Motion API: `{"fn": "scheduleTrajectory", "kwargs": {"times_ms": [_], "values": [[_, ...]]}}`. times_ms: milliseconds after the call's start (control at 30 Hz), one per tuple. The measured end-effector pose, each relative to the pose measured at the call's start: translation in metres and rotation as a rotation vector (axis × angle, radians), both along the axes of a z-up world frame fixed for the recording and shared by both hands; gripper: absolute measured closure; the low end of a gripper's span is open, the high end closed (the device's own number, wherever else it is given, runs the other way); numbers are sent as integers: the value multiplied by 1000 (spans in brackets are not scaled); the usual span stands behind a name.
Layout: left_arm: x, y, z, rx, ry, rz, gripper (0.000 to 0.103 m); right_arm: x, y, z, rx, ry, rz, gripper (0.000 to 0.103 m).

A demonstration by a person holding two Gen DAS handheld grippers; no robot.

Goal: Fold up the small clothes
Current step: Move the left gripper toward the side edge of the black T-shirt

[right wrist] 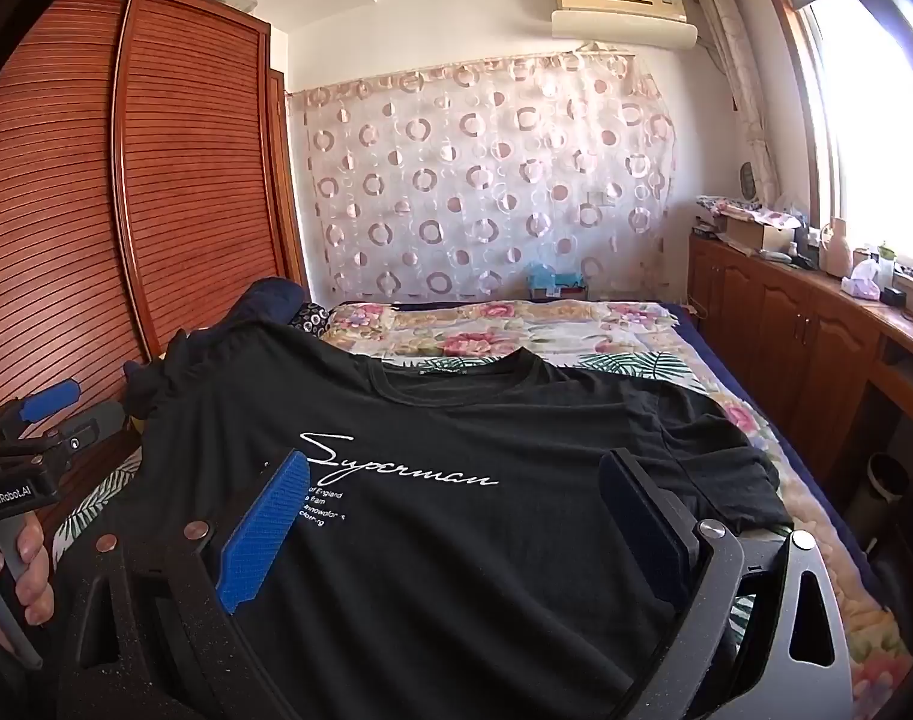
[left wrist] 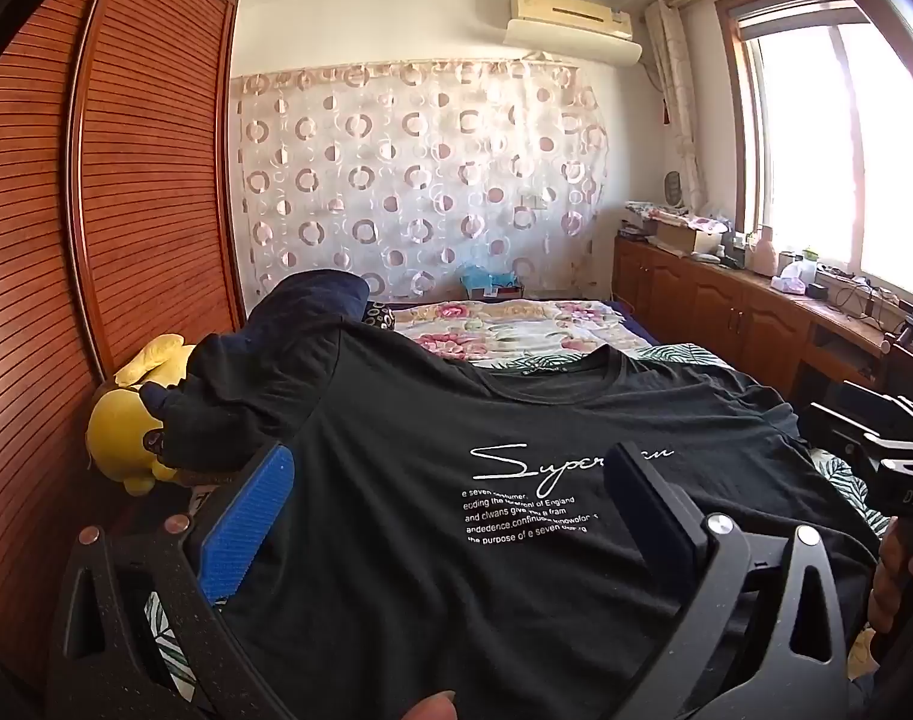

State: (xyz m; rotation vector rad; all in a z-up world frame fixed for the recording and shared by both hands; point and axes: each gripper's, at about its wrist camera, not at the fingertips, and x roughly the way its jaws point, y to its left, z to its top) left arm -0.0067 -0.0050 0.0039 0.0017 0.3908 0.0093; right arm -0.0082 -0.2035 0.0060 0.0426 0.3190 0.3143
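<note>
Black T-shirt (left wrist: 516,480) spread front-up across near end of bed (right wrist: 516,330), collar toward far end, left gripper (left wrist: 450,516) and right gripper (right wrist: 456,516) both over its lower half, jaws wide apart, gripping nothing, yellow plush toy (left wrist: 126,426) at bed's left edge.

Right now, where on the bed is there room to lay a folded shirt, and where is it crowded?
Free: the floral quilt beyond the black T-shirt collar, up to the circle-print curtain. A narrower strip of quilt runs between the shirt's right sleeve and the wooden cabinets. Crowded: the wardrobe side, where dark clothes and a yellow plush toy pile up.
</note>
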Motion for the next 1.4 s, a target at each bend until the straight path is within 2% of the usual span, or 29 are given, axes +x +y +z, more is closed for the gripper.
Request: {"fn": "scheduleTrajectory", "kwargs": {"times_ms": [1067,1400], "values": [[-3,-4,5,-1,-6,-7,0,-1,-1,0,-3,1,0,5],[-4,-1,0,-21,15,-11,0,3,6,2,-8,30,39,5]]}}
